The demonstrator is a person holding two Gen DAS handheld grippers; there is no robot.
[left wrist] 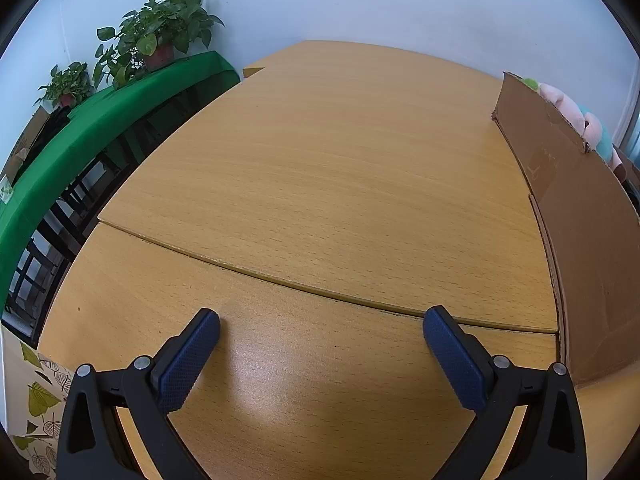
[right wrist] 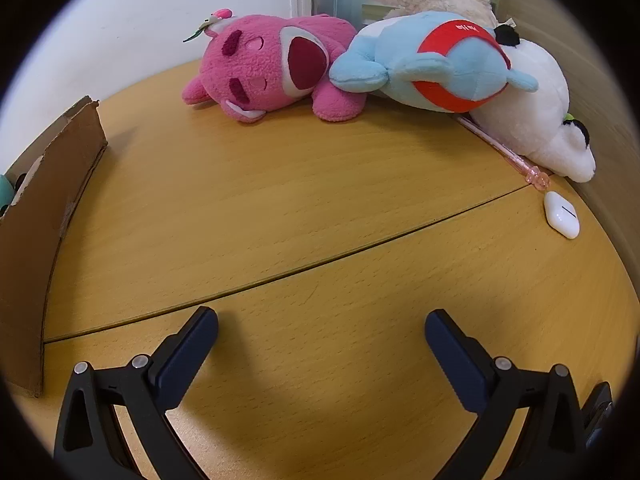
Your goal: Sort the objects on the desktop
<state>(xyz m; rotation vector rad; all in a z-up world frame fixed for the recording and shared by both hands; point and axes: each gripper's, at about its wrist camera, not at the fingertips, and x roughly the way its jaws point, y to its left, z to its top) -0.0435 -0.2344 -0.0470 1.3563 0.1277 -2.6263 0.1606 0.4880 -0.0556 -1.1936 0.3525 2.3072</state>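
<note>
The right gripper [right wrist: 322,330] is spread wide and empty, low over the near part of the wooden desk [right wrist: 280,208]. The toys to be sorted lie straight ahead of it along the far edge: a pink plush bear [right wrist: 260,68] on its side, its long axis roughly parallel to that edge, with a blue-and-red plush [right wrist: 432,68] leaning on it and a white plush [right wrist: 540,112] towards the far right corner. A pink pen [right wrist: 504,148] and a white earbud case [right wrist: 562,220] sit just beside the white plush. The cardboard box [right wrist: 48,208] stands at the left edge.

The left gripper [left wrist: 322,332] is likewise released, holding nothing, facing bare desk with the box on its right, so the right hand seems nearer the plush pile.
</note>
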